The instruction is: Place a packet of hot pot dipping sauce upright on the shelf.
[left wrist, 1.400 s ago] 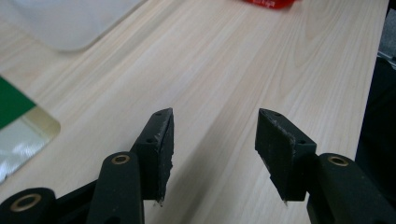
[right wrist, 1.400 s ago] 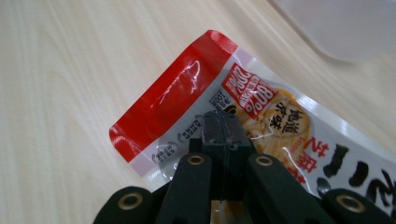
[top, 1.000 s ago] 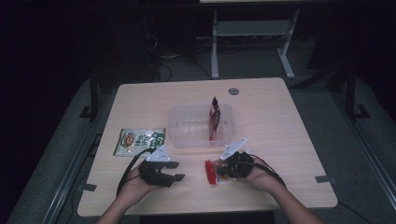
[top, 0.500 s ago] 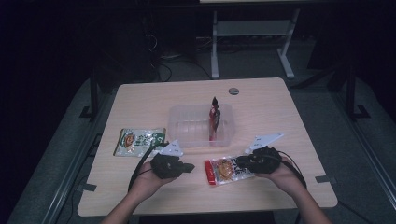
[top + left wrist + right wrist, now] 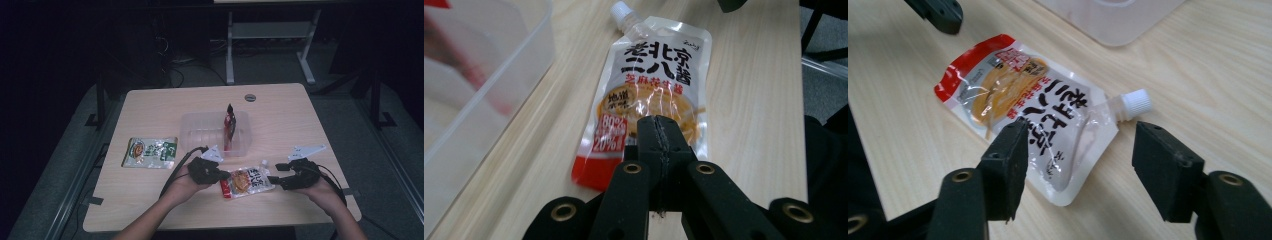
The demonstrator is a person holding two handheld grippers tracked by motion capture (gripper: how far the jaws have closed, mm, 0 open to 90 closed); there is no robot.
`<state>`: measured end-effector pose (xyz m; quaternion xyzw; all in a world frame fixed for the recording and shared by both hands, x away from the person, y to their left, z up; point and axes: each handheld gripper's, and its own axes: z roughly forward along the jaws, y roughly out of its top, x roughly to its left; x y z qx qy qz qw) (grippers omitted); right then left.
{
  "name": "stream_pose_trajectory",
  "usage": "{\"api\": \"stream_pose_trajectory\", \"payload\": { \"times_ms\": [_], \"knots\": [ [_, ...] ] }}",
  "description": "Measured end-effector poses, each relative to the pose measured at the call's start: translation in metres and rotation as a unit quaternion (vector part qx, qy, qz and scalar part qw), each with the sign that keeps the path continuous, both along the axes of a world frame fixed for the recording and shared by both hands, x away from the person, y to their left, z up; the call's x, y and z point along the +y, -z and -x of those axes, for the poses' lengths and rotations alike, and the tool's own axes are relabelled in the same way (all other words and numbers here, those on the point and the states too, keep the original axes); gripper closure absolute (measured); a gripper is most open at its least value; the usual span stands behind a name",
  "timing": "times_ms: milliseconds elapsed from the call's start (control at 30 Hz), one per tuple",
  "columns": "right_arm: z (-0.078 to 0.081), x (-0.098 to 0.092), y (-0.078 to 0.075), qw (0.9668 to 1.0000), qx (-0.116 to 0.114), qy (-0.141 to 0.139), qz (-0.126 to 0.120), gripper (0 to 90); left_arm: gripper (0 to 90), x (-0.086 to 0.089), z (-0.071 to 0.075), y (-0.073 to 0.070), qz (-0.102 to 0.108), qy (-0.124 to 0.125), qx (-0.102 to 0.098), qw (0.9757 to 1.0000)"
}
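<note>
One sauce pouch (image 5: 247, 181) flat on the wooden table (image 5: 280, 107), just in front of the clear plastic tub (image 5: 200, 131), near the table's front edge, white cap (image 5: 1136, 101) pointing to the person's right, red end to the left. Bare wood all round the pouch: a broad open stretch behind the tub, another to the tub's right, a narrower strip between pouch and front edge.

Left gripper (image 5: 224, 176) at the pouch's red end, jaws pressed together with no gap; in the left gripper view (image 5: 659, 131) closed tips over the pouch's lower part, and whether film is pinched between them cannot be told. Right gripper (image 5: 274, 179) at the cap end, jaws parted and just been opening; in the right gripper view (image 5: 1078, 150) the pouch's top corner between the pads, neither pad pressing it.

One tub, lidless, holding one dark red packet (image 5: 229, 127) upright against its right side. One green packet (image 5: 150, 152) flat to the tub's left, well apart from the pouch. One round grey cap (image 5: 250, 97) set in the table behind the tub. Two grippers, three packets counted together
</note>
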<state>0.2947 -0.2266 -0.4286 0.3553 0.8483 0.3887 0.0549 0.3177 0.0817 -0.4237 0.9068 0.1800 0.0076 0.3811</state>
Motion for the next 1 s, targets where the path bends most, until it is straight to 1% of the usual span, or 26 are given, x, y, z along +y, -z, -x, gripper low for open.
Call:
{"api": "stream_pose_trajectory", "payload": {
  "times_ms": [33, 100, 133, 167, 200, 233, 267, 400, 433, 467, 500, 533, 567, 600, 633, 667, 700, 767, 800, 833, 867, 933, 967, 1000],
  "knots": [
    [-0.001, -0.002, 0.001, 1.0000, -0.005, -0.003, -0.001, 35.7, 89.4, -0.003, -0.001, 0.001, -0.002, 0.002, 0.000, 1.0000],
    [-0.001, -0.002, 0.002, 1.0000, -0.001, 0.000, -0.003, 34.9, 89.5, -0.010, -0.003, 0.004, -0.005, 0.007, 0.002, 1.0000],
    [0.000, -0.003, 0.004, 1.0000, 0.006, 0.002, -0.002, 32.7, 89.4, -0.017, -0.005, 0.006, -0.010, 0.014, 0.002, 0.9998],
    [0.000, -0.004, 0.005, 1.0000, 0.008, 0.003, -0.003, 32.3, 89.4, -0.021, -0.007, 0.008, -0.010, 0.016, 0.003, 0.9998],
    [0.000, -0.004, 0.005, 1.0000, 0.008, 0.003, -0.003, 32.3, 89.4, -0.021, -0.007, 0.008, -0.010, 0.016, 0.003, 0.9998],
    [0.002, -0.005, 0.006, 0.9999, 0.011, 0.003, -0.001, 31.0, 89.4, -0.028, -0.009, 0.011, -0.015, 0.018, 0.005, 0.9997],
    [0.002, -0.005, 0.006, 0.9999, 0.011, 0.003, -0.001, 31.0, 89.4, -0.028, -0.009, 0.011, -0.015, 0.018, 0.005, 0.9997],
    [0.002, -0.005, 0.007, 0.9999, 0.013, 0.004, -0.006, 29.3, 89.4, -0.041, -0.013, 0.019, -0.020, 0.028, 0.011, 0.9994],
    [0.002, -0.005, 0.008, 0.9999, 0.014, 0.004, -0.006, 29.2, 89.4, -0.045, -0.013, 0.023, -0.028, 0.029, 0.010, 0.9991],
    [0.002, -0.005, 0.008, 0.9999, 0.016, 0.003, -0.004, 29.0, 89.4, -0.045, -0.013, 0.023, -0.028, 0.029, 0.010, 0.9991],
    [0.002, -0.004, 0.009, 0.9998, 0.017, 0.002, -0.004, 28.7, 89.5, -0.048, -0.014, 0.027, -0.044, 0.032, 0.008, 0.9985],
    [0.002, -0.004, 0.009, 0.9998, 0.017, 0.002, -0.004, 28.7, 89.5, -0.048, -0.014, 0.027, -0.044, 0.032, 0.008, 0.9985],
    [0.002, -0.004, 0.009, 0.9998, 0.020, 0.001, -0.004, 28.4, 89.5, -0.049, -0.015, 0.030, -0.052, 0.036, 0.006, 0.9979],
    [0.001, -0.003, 0.010, 0.9998, 0.019, -0.003, -0.002, 28.0, 89.5, -0.049, -0.015, 0.030, -0.053, 0.037, 0.006, 0.9979],
    [0.000, -0.002, 0.011, 0.9998, 0.022, -0.005, -0.001, 27.7, 89.6, -0.050, -0.017, 0.031, -0.058, 0.040, 0.011, 0.9975],
    [0.000, -0.002, 0.011, 0.9997, 0.023, -0.007, 0.000, 27.4, 89.6, -0.050, -0.018, 0.032, -0.058, 0.040, 0.014, 0.9974],
    [0.000, 0.000, 0.012, 0.9996, 0.028, -0.005, -0.001, 27.2, 89.6, -0.051, -0.018, 0.033, -0.061, 0.040, 0.015, 0.9972],
    [-0.001, 0.001, 0.014, 0.9995, 0.030, -0.009, 0.003, 26.8, 89.7, -0.054, -0.020, 0.034, -0.066, 0.041, 0.022, 0.9967],
    [-0.002, 0.002, 0.015, 0.9994, 0.032, -0.010, 0.005, 26.7, 89.7, -0.054, -0.020, 0.034, -0.066, 0.041, 0.022, 0.9967],
    [-0.002, 0.002, 0.015, 0.9994, 0.032, -0.010, 0.005, 26.7, 89.7, -0.055, -0.021, 0.033, -0.069, 0.041, 0.028, 0.9964],
    [-0.002, 0.003, 0.017, 0.9991, 0.040, -0.010, 0.005, 26.8, 89.8, -0.055, -0.022, 0.033, -0.072, 0.045, 0.029, 0.9960],
    [-0.003, 0.004, 0.018, 0.9991, 0.040, -0.011, 0.005, 26.7, 89.8, -0.055, -0.022, 0.033, -0.070, 0.043, 0.030, 0.9961],
    [-0.005, 0.005, 0.020, 0.9986, 0.051, -0.013, 0.000, 26.8, 89.8, -0.056, -0.020, 0.032, -0.073, 0.041, 0.026, 0.9962],
    [-0.006, 0.005, 0.021, 0.9986, 0.052, -0.013, 0.001, 26.8, 89.8, -0.057, -0.019, 0.032, -0.075, 0.042, 0.023, 0.9960]
  ]
}}
